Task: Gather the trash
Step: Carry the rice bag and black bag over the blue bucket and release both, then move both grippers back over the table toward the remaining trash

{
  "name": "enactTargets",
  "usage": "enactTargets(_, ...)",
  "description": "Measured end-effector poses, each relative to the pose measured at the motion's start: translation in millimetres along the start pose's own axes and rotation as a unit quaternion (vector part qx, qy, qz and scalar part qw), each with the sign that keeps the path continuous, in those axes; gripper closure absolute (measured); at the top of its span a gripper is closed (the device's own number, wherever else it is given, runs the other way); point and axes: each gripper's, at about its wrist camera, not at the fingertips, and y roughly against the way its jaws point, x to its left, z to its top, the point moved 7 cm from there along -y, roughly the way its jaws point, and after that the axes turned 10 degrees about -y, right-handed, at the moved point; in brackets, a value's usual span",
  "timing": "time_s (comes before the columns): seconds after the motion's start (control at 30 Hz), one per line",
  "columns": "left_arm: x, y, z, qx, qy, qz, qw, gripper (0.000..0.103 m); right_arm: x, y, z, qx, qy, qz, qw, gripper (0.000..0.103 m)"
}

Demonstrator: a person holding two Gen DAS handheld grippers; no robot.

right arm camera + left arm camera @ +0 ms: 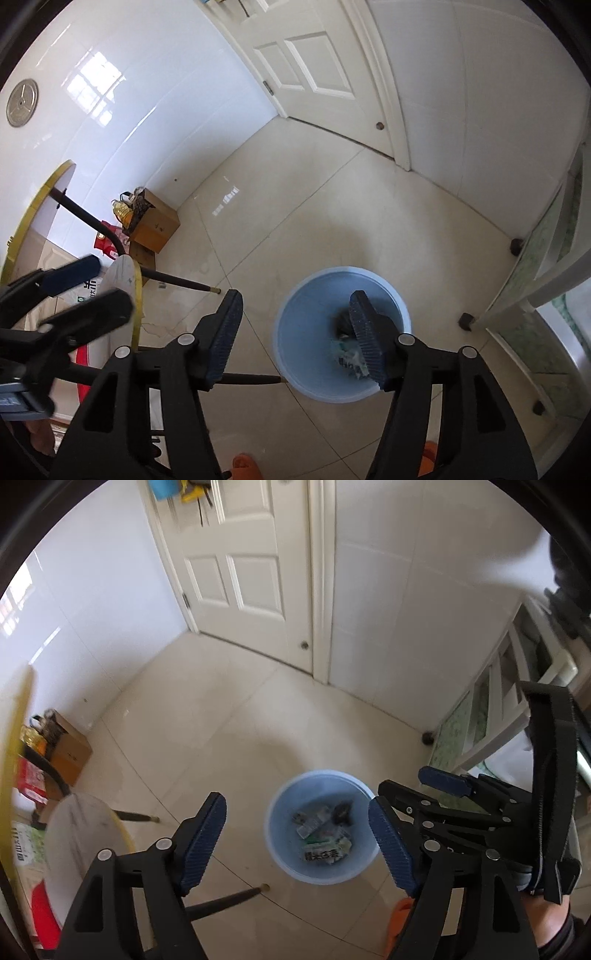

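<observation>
Leftmost, a brown cardboard box is being seen against the white tiled wall, with a round white table top edged in yellow on dark legs just in front of it. Next, the left gripper, black with blue ribbed pads, is being held pointing steeply down over the beige tiled floor; its jaws are being held wide apart and nothing is being gripped between them. Between its fingers, lower down, a round pale blue plastic bin is being shown standing on the floor, with crumpled wrappers and printed packets of trash lying at its bottom. Further right, the right gripper, same build, is being held over the bin too, jaws parted and empty, its right pad being seen over the bin's opening. Behind, a white panelled door is being seen closed. Far right, a white-framed cabinet with green patterned panels is being shown beside the bin.
</observation>
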Motion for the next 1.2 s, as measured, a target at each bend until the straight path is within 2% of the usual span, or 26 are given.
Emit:
enactTargets(0.13,-2.4,44.9,-6.3,-0.034,-0.002,0.009,0.9994,0.027,22.6,36.6,-0.2,-0.025,0.017,0.000,1.000,0.044)
enactTargets(0.2,-0.9,72.3,-13.0,-0.055,0.001,0.014,0.9984,0.023,36.6,58.9,0.3,-0.041,0.028,-0.001,0.999,0.039)
enactTargets(0.4,15.2,168.3,-44.4,-0.124,0.023,0.043,0.9911,0.018,99.7,140.3,-8.7,-0.099,0.075,0.011,0.992,0.035)
enactTargets(0.57,35.1,253.4,-92.4,-0.184,0.048,0.071,0.9792,0.009,174.0,211.7,-34.4,-0.156,0.135,0.024,0.978,0.027)
enactTargets(0.67,48.2,301.0,-131.7,-0.218,0.065,0.085,0.9699,0.004,218.3,245.2,-54.2,-0.184,0.172,0.027,0.967,0.021)
enactTargets(0.77,65.3,346.3,-176.7,-0.250,0.083,0.106,0.9589,0.001,263.2,269.1,-75.2,-0.204,0.204,0.040,0.957,0.020)
enactTargets(0.87,84.8,376.3,-218.0,-0.271,0.103,0.124,0.9490,0.001,307.1,281.9,-95.1,-0.219,0.238,0.051,0.945,0.020)
enactTargets(0.97,101.2,393.0,-260.0,-0.281,0.123,0.141,0.9412,0.001,345.9,285.5,-109.5,-0.230,0.267,0.055,0.934,0.008)
enactTargets(1.13,138.8,401.0,-313.9,-0.273,0.166,0.163,0.9332,0.001,400.4,266.6,-134.2,-0.220,0.307,0.070,0.923,0.008)
enactTargets(1.2,151.8,396.6,-318.3,-0.268,0.181,0.166,0.9316,0.001,415.2,252.8,-141.0,-0.211,0.321,0.073,0.920,0.008)
